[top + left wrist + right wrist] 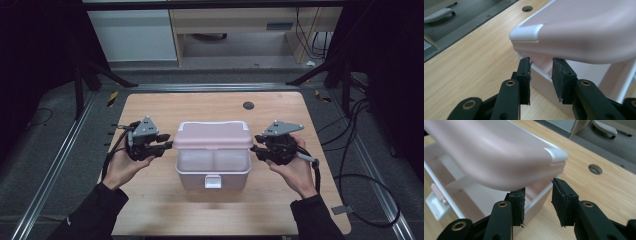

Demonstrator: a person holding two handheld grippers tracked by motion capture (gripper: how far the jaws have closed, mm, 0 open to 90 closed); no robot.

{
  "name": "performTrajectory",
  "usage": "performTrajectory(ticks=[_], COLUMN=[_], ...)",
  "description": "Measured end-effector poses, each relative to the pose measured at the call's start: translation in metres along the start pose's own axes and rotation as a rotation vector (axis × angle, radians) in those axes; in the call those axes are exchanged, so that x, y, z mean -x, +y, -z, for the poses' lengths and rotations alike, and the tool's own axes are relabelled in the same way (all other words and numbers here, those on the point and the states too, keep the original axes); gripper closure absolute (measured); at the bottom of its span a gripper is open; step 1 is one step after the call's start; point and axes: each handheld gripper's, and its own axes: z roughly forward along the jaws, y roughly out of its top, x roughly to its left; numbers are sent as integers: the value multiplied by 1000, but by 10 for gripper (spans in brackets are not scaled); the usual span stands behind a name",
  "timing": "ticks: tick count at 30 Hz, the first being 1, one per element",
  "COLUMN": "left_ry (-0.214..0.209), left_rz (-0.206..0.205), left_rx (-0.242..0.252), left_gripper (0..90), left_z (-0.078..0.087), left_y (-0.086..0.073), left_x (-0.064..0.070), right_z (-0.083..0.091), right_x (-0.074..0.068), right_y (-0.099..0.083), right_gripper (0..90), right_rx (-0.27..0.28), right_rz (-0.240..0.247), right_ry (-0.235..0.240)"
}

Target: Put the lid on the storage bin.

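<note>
On the table's left side: the left gripper [167, 145] sits in the person's left hand [124, 167], its tips pointing toward three o'clock at the box's left end.
Left jaws: parted, with a clear gap between them in the left gripper view [541, 75]; they grip nothing, and the raised lid's edge hangs just above and beyond the gap.
Box position: the pink storage box [212, 170] stands at the centre of the wooden table [150, 107], directly between the two grippers, white latch [213, 181] facing six o'clock toward the person.
Lid: the pink lid [212, 135] is tilted up, lifted at the front and lower toward twelve o'clock, so the divided interior shows beneath it.
Long axis: the box runs nine o'clock to three o'clock, so each short end faces one gripper head-on.
Key relation: the lid's two end edges lie just beyond each set of tips, left end at the left tool, right end at the right tool; I judge neither arm nearer, the spacing looks even.
Right jaws: open too, seen in the right gripper view [537, 195]; one jaw sits under the lid by the box wall, the other outside it, clamped on nothing.
Right side: the right gripper [257, 148], in the right hand [295, 170], points toward nine o'clock at the box's right end.
Next move, my call: it turns on both tools acting on the lid ends together, keeping it level along that axis.
</note>
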Motion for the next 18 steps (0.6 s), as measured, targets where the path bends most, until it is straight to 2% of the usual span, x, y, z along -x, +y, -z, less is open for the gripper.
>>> performTrajectory(ticks=[3, 7, 10, 15, 18], left_ry=[0, 8, 13, 47, 67], left_rz=[13, 57, 112, 203, 250], left_rx=[0, -16, -35, -66, -82], left_gripper=[648, 619, 592, 518, 442], left_z=[1, -3, -8, -21, -30], left_y=[-12, -35, -54, -84, -101], left_x=[1, 0, -6, -21, -30], right_z=[2, 4, 3, 0, -4], right_x=[3, 14, 23, 36, 45], right_y=[-13, -36, -55, -79, -97], right_gripper=[589, 531, 439, 341, 297], right_rx=[-15, 0, 4, -15, -35], right_rz=[-17, -83, -141, -190, -229], right_ry=[-9, -32, -71, -138, -183])
